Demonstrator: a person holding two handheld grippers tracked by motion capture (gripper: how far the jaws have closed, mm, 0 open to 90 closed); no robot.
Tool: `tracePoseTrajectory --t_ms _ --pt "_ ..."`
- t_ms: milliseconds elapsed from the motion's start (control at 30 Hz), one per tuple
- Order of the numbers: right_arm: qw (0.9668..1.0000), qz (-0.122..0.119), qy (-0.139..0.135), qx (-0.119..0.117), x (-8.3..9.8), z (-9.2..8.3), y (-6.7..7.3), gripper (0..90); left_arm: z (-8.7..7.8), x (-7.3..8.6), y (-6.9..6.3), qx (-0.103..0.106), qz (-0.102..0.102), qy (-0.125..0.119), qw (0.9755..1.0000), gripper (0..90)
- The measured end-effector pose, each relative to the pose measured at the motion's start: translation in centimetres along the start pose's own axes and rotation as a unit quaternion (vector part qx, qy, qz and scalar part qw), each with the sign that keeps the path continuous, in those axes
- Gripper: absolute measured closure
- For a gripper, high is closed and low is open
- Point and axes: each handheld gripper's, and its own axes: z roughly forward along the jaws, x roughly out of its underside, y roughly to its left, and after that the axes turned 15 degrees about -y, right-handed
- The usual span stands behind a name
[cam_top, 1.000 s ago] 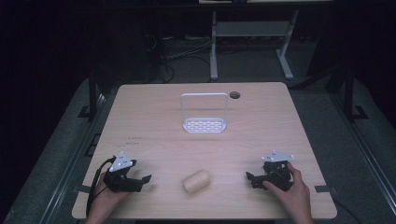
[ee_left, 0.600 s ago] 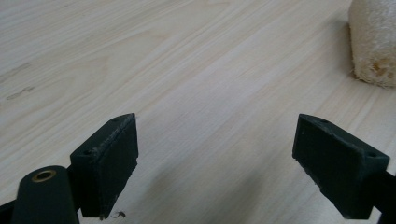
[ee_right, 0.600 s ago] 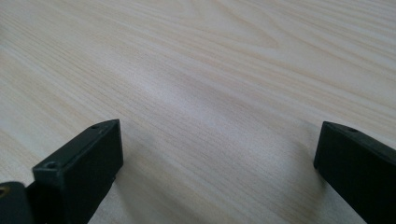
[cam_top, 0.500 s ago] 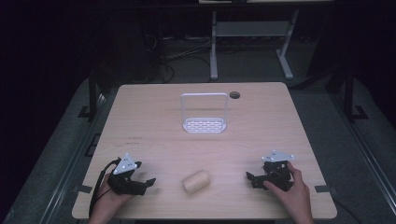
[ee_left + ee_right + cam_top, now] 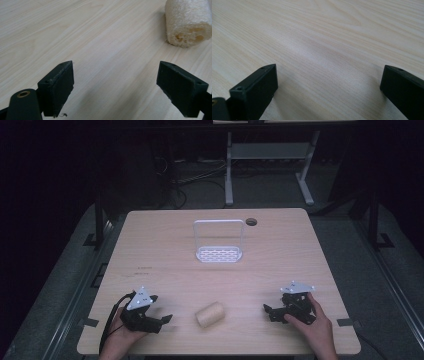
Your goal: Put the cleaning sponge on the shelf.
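Loofah piece [image 5: 210, 314] lies on its side on the wooden table [image 5: 165, 245], near the front edge, roughly midway between the two grippers and touching neither. In the high view it sits a little closer to the left one.

Left gripper [image 5: 161, 319]: held low at the front left of the table, jaws pointing right toward the loofah piece. Jaws stand wide apart, nothing between them. In the left gripper view the bare tabletop fills the gap between the two black jaws, and the loofah piece [image 5: 188, 23] shows ahead and off to the upper right, beyond the right-hand jaw line, with its porous cut end facing the camera. So the piece is in front of the jaws but off their centre line, not yet inside the opening.

Right gripper [image 5: 269, 311]: front right of the table, held by the person's hand, jaws pointing left toward the loofah piece. Jaws spread wide and empty; the right gripper view shows bare wood grain between them.

White wire rack [image 5: 219, 241] stands upright near the middle of the far half of the table, well apart from the loofah piece and both grippers. A small dark round hole [image 5: 251, 222] sits in the tabletop just beyond the rack's right side
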Motion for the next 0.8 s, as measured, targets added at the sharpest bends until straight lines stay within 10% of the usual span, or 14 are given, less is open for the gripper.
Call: tracePoseTrajectory --t_ms 800 --pt "1.0 0.0 0.0 0.0 0.0 0.0 0.0 0.9 1.3 -0.7 -3.0 0.058 0.024 0.009 0.998 14.0"
